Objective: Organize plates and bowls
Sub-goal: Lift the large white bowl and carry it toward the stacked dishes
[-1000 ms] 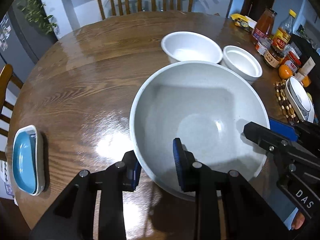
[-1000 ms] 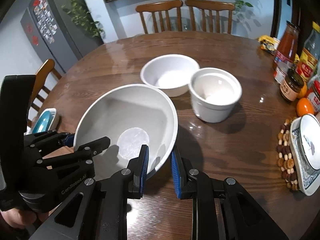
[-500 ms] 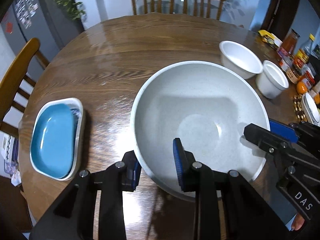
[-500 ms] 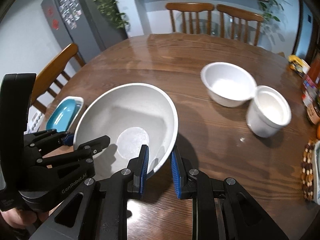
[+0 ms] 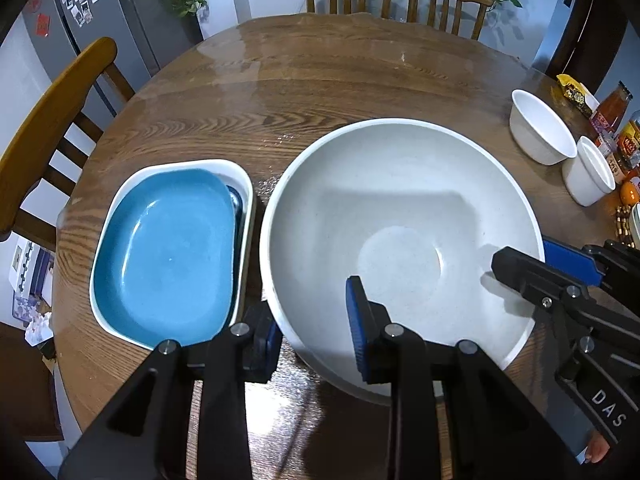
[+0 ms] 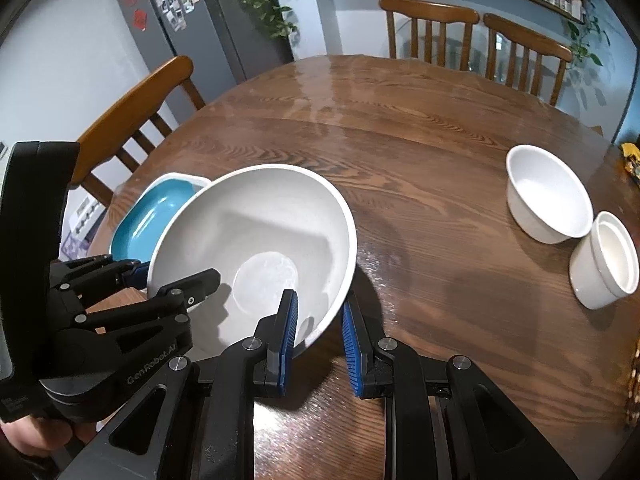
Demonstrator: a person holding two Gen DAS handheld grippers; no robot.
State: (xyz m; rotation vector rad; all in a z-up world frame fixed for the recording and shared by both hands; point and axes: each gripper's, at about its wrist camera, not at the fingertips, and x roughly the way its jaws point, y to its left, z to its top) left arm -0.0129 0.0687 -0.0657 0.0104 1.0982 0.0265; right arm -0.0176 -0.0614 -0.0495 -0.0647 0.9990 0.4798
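The big bowl (image 5: pixel 400 240) hangs above the table (image 5: pixel 320 80), pinched by both tools on opposite sides of its rim: the left gripper (image 5: pixel 314 332) clamps the near-left rim, one pad inside and one outside, and the right gripper (image 6: pixel 318 340) clamps the near-right rim the same way.

Going left to right, the first hazard is the table edge and the chair (image 5: pixel 52 112) beyond it; the blue plate (image 5: pixel 168 248) sits in a white dish (image 5: pixel 244 184) close to that edge, so a knock could push the stack off the table. In the left view the bowl's left rim is just beside the dish wall. If the bowl drops or swings left too low, I judge it could strike the dish and chip. Two thin-rim pinches also mean that uneven pull from either hand could twist the bowl loose.

The middle and far table is bare wood, the best room for moving. To the right, the white bowl (image 6: pixel 548 196) and the cup (image 6: pixel 608 260) touch each other, well apart from the carried bowl. Bottles (image 5: pixel 612 108) crowd the right edge, leaving little slack there.
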